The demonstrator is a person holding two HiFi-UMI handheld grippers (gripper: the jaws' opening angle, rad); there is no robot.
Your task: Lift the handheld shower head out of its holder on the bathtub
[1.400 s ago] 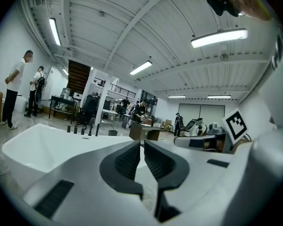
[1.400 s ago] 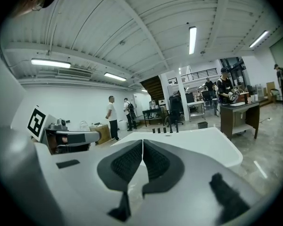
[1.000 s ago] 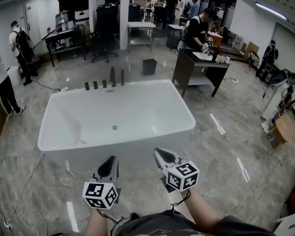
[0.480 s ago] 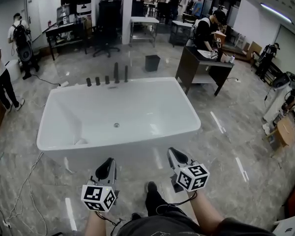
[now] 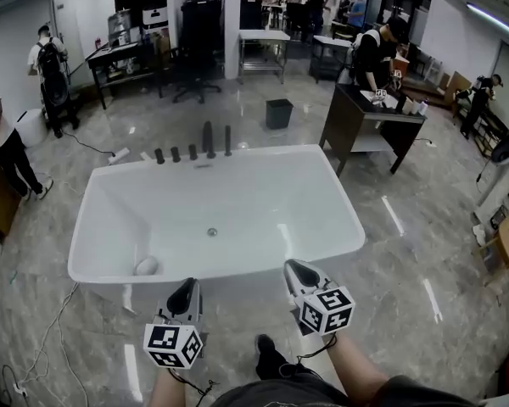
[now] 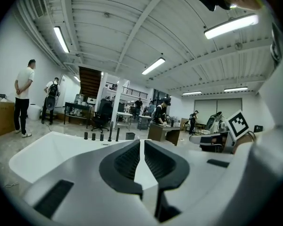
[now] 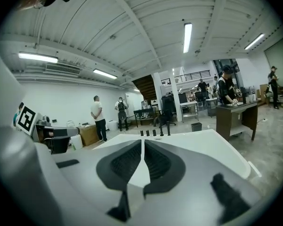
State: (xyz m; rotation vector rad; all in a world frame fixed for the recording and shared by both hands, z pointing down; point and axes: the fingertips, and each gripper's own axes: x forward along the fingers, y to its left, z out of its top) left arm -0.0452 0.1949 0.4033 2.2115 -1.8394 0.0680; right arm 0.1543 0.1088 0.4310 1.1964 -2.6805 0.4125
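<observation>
A white bathtub (image 5: 348, 227) fills the middle of the head view. On its far rim stands a row of dark fittings (image 5: 192, 152), three short knobs and two taller posts (image 5: 227, 140); I cannot tell which post is the handheld shower head. The row also shows small and far off in the left gripper view, fittings (image 6: 110, 132), and the right gripper view, fittings (image 7: 154, 133). My left gripper (image 5: 187, 288) and right gripper (image 5: 295, 268) hover side by side at the tub's near rim, both shut and empty. Left gripper (image 6: 142, 142) and right gripper (image 7: 143, 141) point across the tub.
A small pale rounded object (image 5: 146, 266) lies inside the tub at its near left. Behind the tub are a black bin (image 5: 278, 113), a dark desk (image 5: 366, 113) with a person at it, and people standing at the left (image 5: 4, 147). A cable (image 5: 47, 337) trails on the floor.
Both grippers have moved forward to the tub's near rim, and the tub now looks closer. The wearer's shoe has come into view below. The jaws stayed shut.
</observation>
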